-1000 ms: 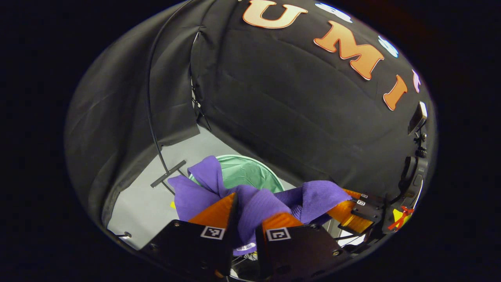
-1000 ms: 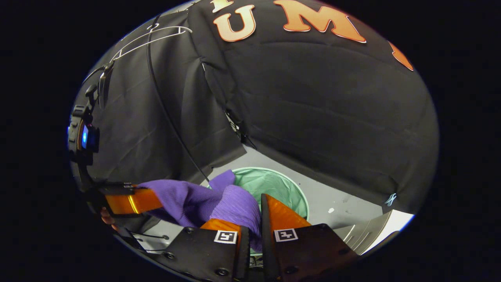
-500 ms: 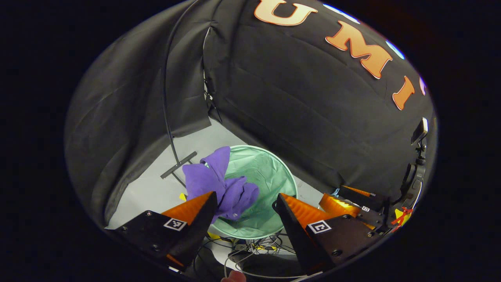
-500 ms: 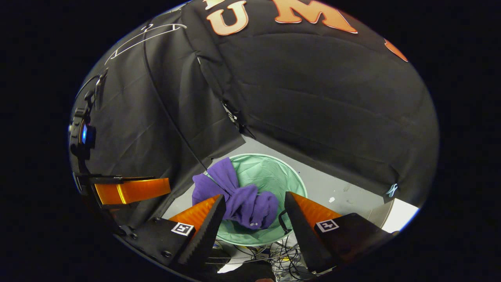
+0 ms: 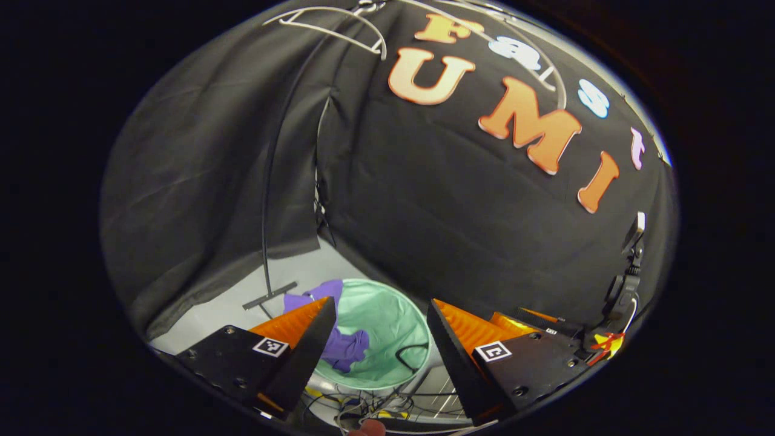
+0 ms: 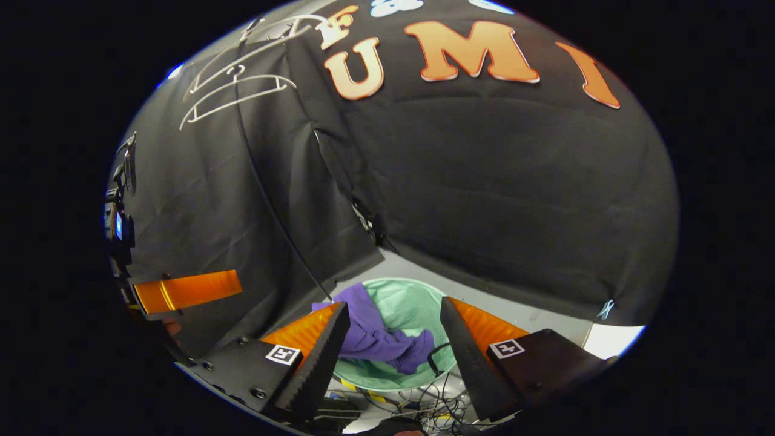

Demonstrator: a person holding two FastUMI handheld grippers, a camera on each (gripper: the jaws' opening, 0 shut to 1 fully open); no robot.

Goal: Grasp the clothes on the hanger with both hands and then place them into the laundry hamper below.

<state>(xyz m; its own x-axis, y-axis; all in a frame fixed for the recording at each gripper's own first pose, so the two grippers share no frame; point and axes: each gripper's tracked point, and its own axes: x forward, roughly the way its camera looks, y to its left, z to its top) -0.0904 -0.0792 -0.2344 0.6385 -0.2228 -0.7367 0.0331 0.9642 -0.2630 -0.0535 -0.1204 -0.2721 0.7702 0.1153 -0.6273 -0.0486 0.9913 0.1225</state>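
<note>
While purple clothes (image 6: 375,339) lie in hamper (image 6: 418,303), left tongs (image 5: 381,315) wide apart (empty), right tongs (image 6: 393,318) likewise.

A second ago both grippers were clamped on the purple garment (image 6: 378,336), stretched between them above the green hamper (image 6: 418,303); since then the jaws of the left gripper (image 5: 381,321) and the right gripper (image 6: 395,324) have spread wide and the garment has dropped into the hamper, one end draped over its rim. Both grippers have risen, so the white hangers (image 6: 233,97) have come into sight
</note>
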